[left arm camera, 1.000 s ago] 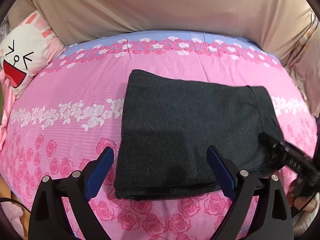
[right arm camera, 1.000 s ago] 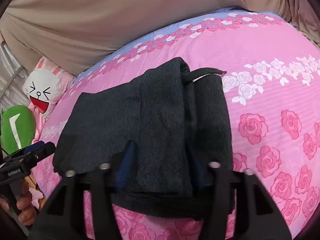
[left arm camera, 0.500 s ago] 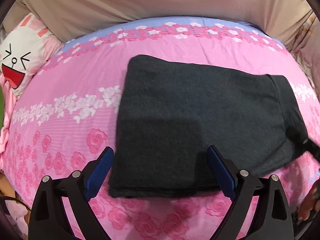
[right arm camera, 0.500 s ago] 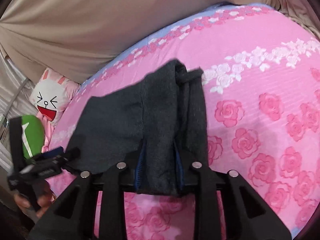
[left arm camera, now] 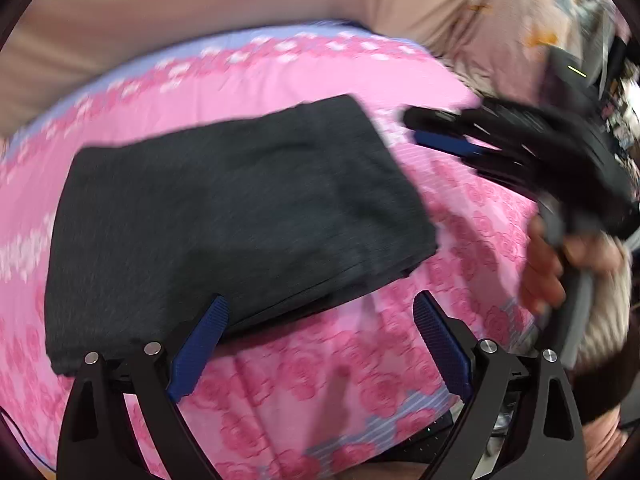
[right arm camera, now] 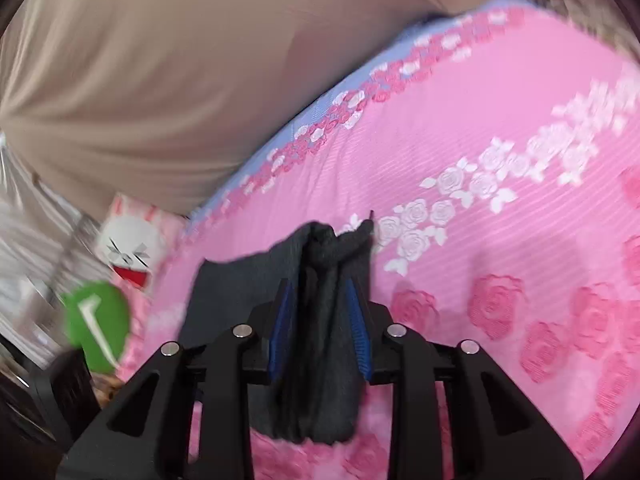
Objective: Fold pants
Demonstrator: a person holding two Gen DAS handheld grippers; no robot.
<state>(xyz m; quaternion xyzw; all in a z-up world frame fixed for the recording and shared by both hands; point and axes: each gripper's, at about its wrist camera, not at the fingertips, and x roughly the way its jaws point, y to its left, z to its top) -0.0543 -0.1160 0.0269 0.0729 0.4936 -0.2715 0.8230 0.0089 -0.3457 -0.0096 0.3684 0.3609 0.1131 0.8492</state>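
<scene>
Pink rose-print bed (left arm camera: 460, 216) carries the dark pants (left arm camera: 224, 216), folded ahead of the spread left fingers (left arm camera: 320, 344) and touching one. Right fingers (right arm camera: 320, 320) pinch a bunched end of the pants. If that thick bundle slips, the fold could fall open, I judge.

Bare bedspread (right arm camera: 500, 240) lies right of pants (right arm camera: 316, 320); rabbit pillow (right arm camera: 128, 256) crowds left.

Motion blur smears the right claw (left arm camera: 452, 136) at 2 o'clock in the left wrist view, so its jaw state is unreadable there. In the right wrist view, claw fingers hide part of the dark grey folded pants (right arm camera: 320, 320); the green round cushion (right arm camera: 96, 328) at 8 o'clock is blurred.
</scene>
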